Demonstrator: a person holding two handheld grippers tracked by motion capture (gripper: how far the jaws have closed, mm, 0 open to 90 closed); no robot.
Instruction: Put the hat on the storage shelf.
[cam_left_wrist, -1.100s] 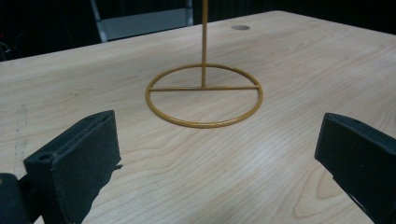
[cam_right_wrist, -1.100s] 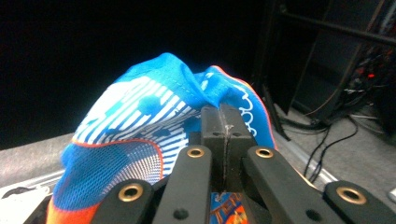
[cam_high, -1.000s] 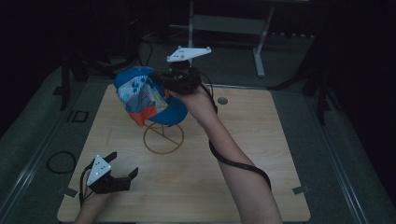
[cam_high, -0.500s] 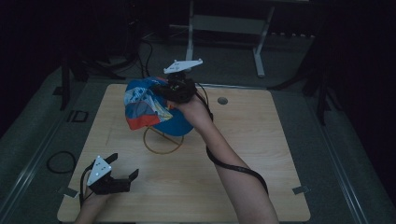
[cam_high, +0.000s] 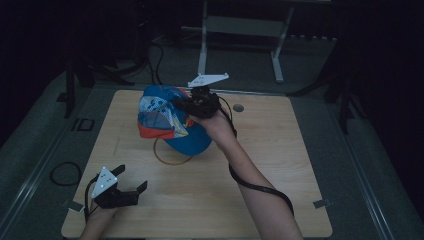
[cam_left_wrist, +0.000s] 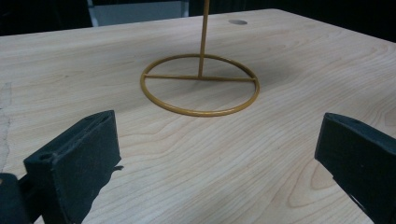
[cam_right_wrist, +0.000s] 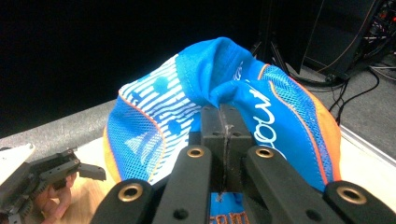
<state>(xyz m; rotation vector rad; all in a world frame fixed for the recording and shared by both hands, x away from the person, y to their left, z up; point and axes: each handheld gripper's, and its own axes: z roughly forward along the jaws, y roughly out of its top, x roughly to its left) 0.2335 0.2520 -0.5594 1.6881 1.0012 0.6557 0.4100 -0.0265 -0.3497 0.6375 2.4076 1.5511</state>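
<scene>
I am looking down on the wooden table (cam_high: 280, 175), pale grain, with a small round hole (cam_high: 238, 107) near its far edge, beyond my right hand.

Next in size, the cap (cam_high: 167, 120): blue with an orange edge and a white patterned panel. It is hanging off the tabletop, bunched ahead of the right gripper (cam_high: 186, 106). In the right gripper view the jaws are sitting pressed together with a fold of the cap's (cam_right_wrist: 224, 88) blue fabric pinched between them; the crown is ballooning out past the fingertips and to either side of them.

The right forearm (cam_high: 250, 175) is reaching in from the near edge, with the gripper's black cable (cam_high: 260, 189) looping around it. The grey three-cornered plate (cam_high: 208, 79) is riding on top of that gripper.

Below the cap, the yellow wire stand (cam_high: 170, 156) is resting on the table: a ring base with a crossbar and a thin upright post. From the left gripper view, the stand (cam_left_wrist: 201, 84) is lying well ahead of the left jaws, centred between them, post rising out of the top of the frame.

The left gripper (cam_high: 137, 189) is sitting low near the table's near left corner. Its jaws are standing wide apart with nothing between them, bare wood under the gap.
</scene>
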